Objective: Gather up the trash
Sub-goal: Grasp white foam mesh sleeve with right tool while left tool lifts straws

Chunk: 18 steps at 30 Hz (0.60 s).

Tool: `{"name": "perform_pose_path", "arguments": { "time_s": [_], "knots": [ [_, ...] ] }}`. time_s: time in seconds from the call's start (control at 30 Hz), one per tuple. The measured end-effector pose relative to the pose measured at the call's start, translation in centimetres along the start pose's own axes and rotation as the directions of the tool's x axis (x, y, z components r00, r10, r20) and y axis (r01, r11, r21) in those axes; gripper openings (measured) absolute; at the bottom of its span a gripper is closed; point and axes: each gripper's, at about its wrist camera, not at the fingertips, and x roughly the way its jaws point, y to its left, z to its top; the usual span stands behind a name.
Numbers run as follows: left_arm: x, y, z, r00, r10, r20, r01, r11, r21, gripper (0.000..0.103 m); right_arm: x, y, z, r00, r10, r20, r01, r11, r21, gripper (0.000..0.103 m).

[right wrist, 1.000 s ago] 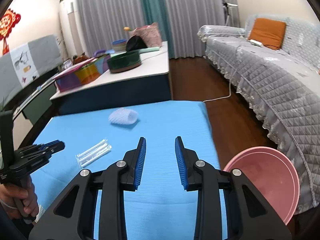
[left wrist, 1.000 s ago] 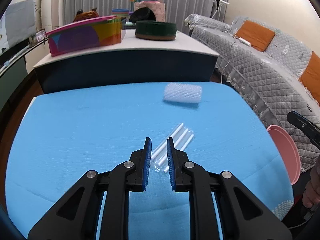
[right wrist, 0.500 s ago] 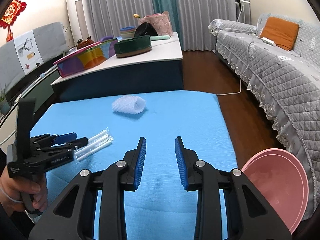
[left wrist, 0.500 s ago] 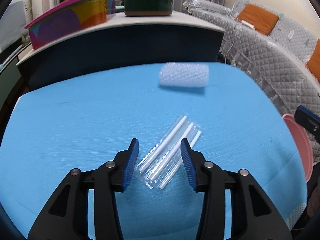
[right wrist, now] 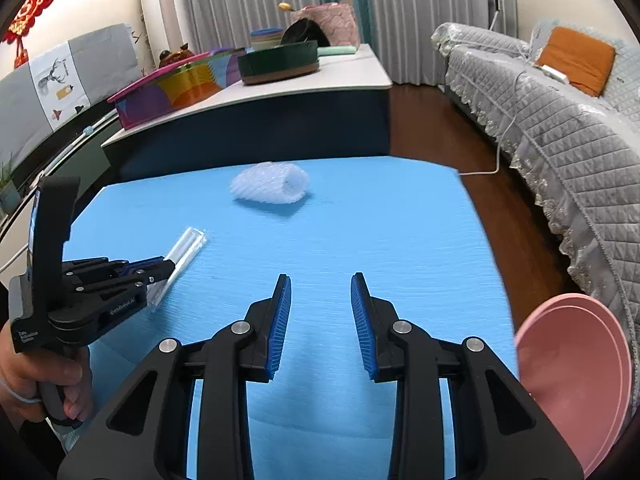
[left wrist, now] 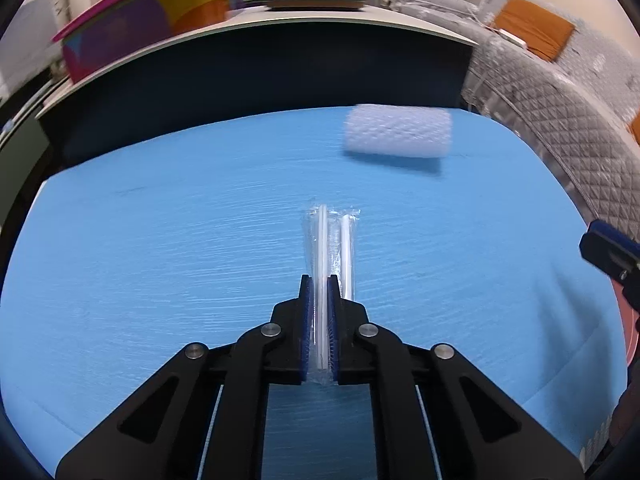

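Observation:
A clear packet of white straws (left wrist: 346, 240) lies on the blue tabletop (left wrist: 160, 264). My left gripper (left wrist: 318, 280) is closing on its near end, and the blue pads press the wrapper from both sides. The right wrist view shows the same packet (right wrist: 188, 246) sticking out beyond the left gripper (right wrist: 169, 269), which a hand holds. A white foam net sleeve (left wrist: 398, 136) lies farther back on the table, also visible in the right wrist view (right wrist: 272, 184). My right gripper (right wrist: 320, 286) hovers open over the table with nothing between its fingers.
A pink basin (right wrist: 576, 364) sits beyond the table's right edge, below a grey quilted sofa (right wrist: 560, 120). Behind the blue table stands a dark counter (right wrist: 260, 128) with a colourful box and a green tray. The right gripper's tip (left wrist: 608, 252) shows at the right.
The left gripper opened, came down around the straw packet and closed on it; the packet now lines up with the fingers. The right gripper drifted forward and lower, still open.

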Motion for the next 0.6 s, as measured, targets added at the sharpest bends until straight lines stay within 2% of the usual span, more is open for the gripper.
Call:
{"name": "perform_pose_path", "arguments": {
  "time_s": [0.23, 0.33, 0.4, 0.47, 0.6],
  "knots": [
    [0.1, 2.3, 0.0, 1.000, 0.023, -0.010, -0.024, 0.996, -0.089, 0.007, 2.8, 0.9, 2.6, 0.999, 0.032, -0.001, -0.032, 0.999, 0.002, 0.034],
    [0.1, 2.9, -0.1, 1.000, 0.023, -0.014, -0.024, 0.994, -0.106, 0.007, 4.6, 1.5, 4.2, 0.999, 0.043, -0.005, -0.043, 0.999, -0.019, 0.040],
    [0.1, 3.1, -0.1, 1.000, 0.021, -0.017, -0.023, 0.993, -0.117, 0.007, 5.9, 2.1, 5.2, 0.999, 0.047, -0.011, -0.048, 0.998, -0.049, 0.050],
    [0.1, 3.2, -0.1, 1.000, 0.017, -0.018, -0.019, 0.992, -0.125, 0.007, 7.2, 2.5, 6.1, 0.998, 0.052, -0.019, -0.053, 0.996, -0.077, 0.055],
    [0.2, 3.3, 0.0, 1.000, 0.008, -0.020, -0.011, 0.991, -0.135, 0.007, 9.8, 3.2, 8.0, 0.998, 0.048, -0.036, -0.052, 0.993, -0.107, 0.061]
  ]
}}
